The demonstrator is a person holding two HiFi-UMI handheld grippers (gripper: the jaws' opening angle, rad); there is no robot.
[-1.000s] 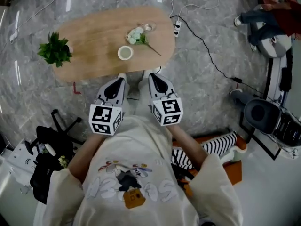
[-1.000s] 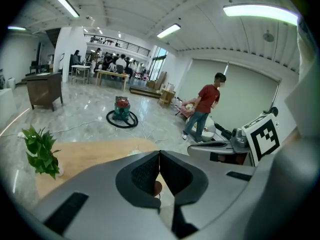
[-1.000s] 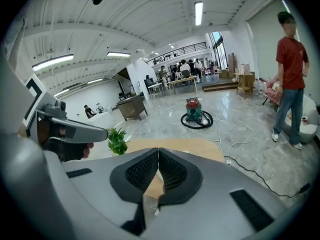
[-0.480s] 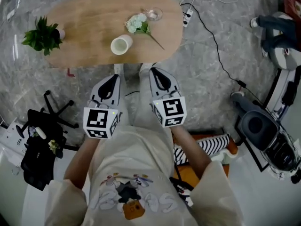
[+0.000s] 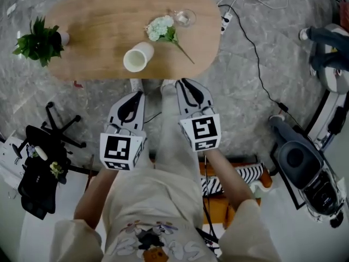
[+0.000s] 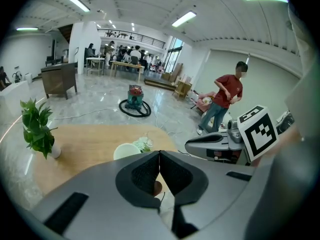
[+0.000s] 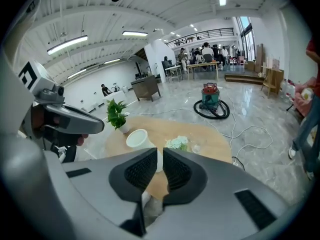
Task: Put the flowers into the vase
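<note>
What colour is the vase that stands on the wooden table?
The vase is cream white; the head view shows it best.

Potted plant [image 5: 38, 40] on wooden table [image 5: 98, 31]

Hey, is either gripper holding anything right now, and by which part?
Nothing. The left gripper and right gripper are both empty; the flowers lie on the table.

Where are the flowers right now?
In the head view the flowers lie on the right half of the wooden table, between the white vase and a small glass.
</note>
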